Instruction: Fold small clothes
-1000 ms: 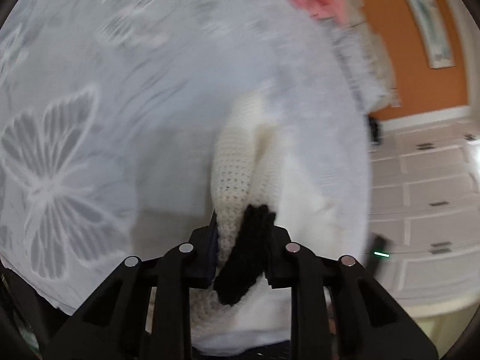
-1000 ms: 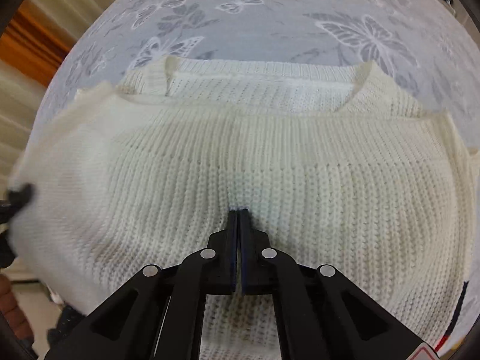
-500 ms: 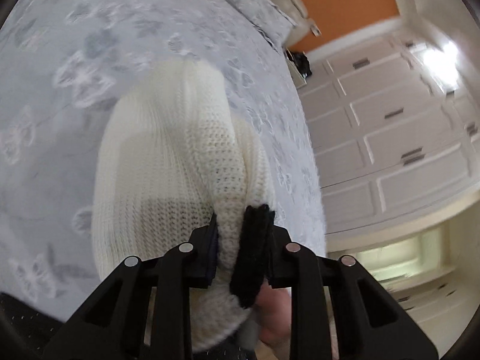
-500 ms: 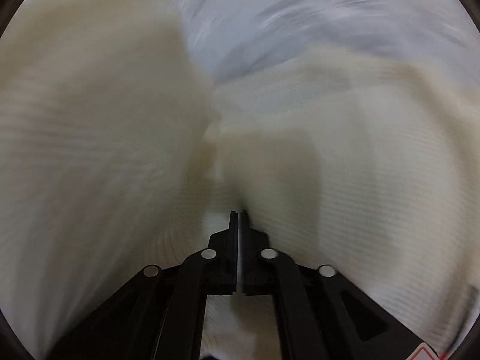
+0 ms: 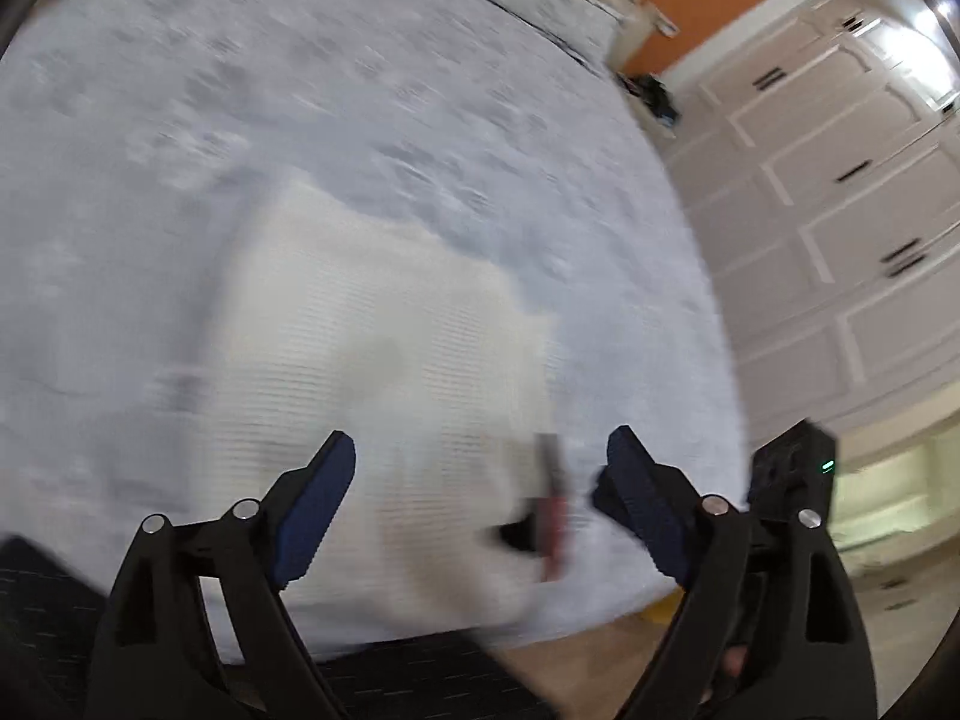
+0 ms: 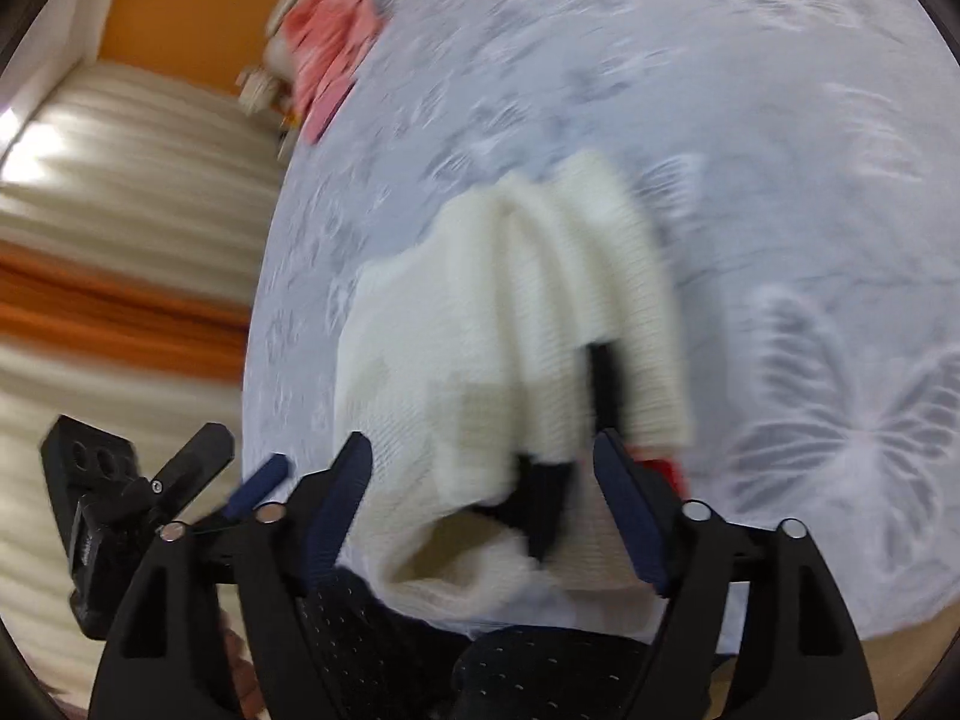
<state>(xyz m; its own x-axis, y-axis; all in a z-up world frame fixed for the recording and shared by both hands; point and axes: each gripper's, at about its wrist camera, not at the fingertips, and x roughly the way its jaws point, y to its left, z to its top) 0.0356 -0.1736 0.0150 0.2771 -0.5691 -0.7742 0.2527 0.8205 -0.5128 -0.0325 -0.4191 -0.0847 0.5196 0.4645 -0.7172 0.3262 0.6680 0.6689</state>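
A cream knitted sweater point(image 5: 372, 324) lies folded on the pale butterfly-print bed cover point(image 5: 300, 90), blurred. My left gripper point(image 5: 480, 438) hovers over its near edge with the jaws opening wide; the pads touch nothing. A black and red piece point(image 5: 552, 510) shows at the sweater's near right corner. In the right wrist view the sweater point(image 6: 528, 276) sits bunched in folds with black trim point(image 6: 606, 384). My right gripper point(image 6: 481, 438) is opening too; sweater edge and trim sit between its fingers, unpressed.
Pink clothes point(image 6: 336, 42) lie at the bed's far end. White wardrobe doors point(image 5: 840, 210) stand to the right of the bed and a cream curtain point(image 6: 120, 180) to the left. The person's dark clothing point(image 6: 540, 660) is at the near bed edge.
Both grippers were shut on the sweater and have let it go. Both swung across the bed carrying it over into a fold, and it now rests on the cover.
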